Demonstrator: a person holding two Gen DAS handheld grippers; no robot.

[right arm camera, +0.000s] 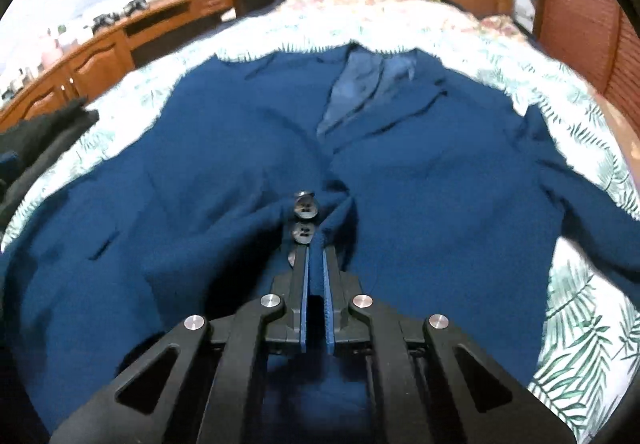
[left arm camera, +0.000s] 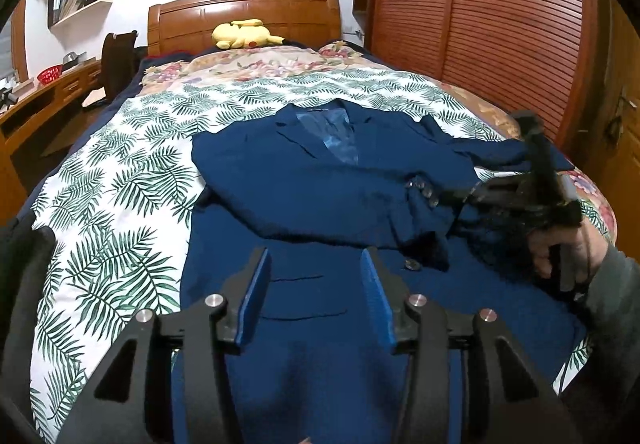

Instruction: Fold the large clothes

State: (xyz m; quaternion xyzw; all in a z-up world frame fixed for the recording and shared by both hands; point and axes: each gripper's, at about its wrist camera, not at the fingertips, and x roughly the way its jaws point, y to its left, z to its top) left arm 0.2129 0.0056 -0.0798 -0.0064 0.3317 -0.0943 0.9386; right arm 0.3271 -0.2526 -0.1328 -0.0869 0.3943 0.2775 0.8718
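Bedroom, leaf-print bedspread (left arm camera: 120, 180); navy jacket (left arm camera: 304, 180) spread at frame centre. Cuff (right arm camera: 316, 244) clamped between closed right gripper (right arm camera: 316, 256) jaws; left gripper (left arm camera: 314, 264) half open, nothing gripped. Sleeve fold judged underway; next, cuff to be laid across chest.

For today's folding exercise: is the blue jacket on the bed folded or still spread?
Mostly spread: the blue jacket lies open-fronted, collar and lining showing, one sleeve across.

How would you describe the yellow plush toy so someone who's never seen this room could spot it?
Find the wooden headboard at the far end of the bed. The plush toy lies slumped against its base, above the floral bedding. It is the only bright yellow thing there.
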